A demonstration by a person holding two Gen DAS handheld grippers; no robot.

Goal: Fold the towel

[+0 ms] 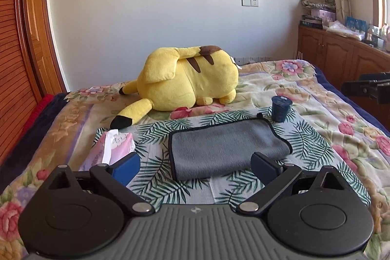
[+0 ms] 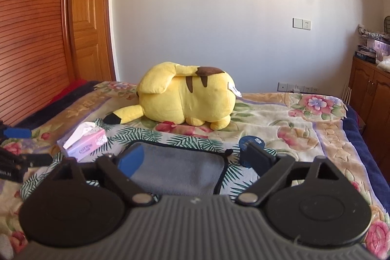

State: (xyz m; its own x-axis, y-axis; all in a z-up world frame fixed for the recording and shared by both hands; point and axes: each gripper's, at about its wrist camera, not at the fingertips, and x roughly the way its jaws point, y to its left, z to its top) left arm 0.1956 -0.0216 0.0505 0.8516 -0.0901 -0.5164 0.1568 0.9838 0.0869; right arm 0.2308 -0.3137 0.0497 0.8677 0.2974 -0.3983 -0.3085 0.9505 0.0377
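Both sets spread wide and empty: left tongs (image 1: 196, 168) hover just short of the grey towel (image 1: 226, 148), right tongs (image 2: 195, 160) above its near edge. The towel lies on the palm-print cloth (image 1: 307, 138) on the bed, apparently already doubled. It looks soft, light and limp; pinch the dark-piped corners, or it'll sag.

The towel (image 1: 226, 150) is soft grey cloth, matt and fleecy, with dark sewn edging. The yellow toy (image 1: 187, 79) is short plush. The cupboard (image 1: 341, 57) is glossy varnished wood. The left gripper (image 1: 195, 165) has matt black plastic arms.
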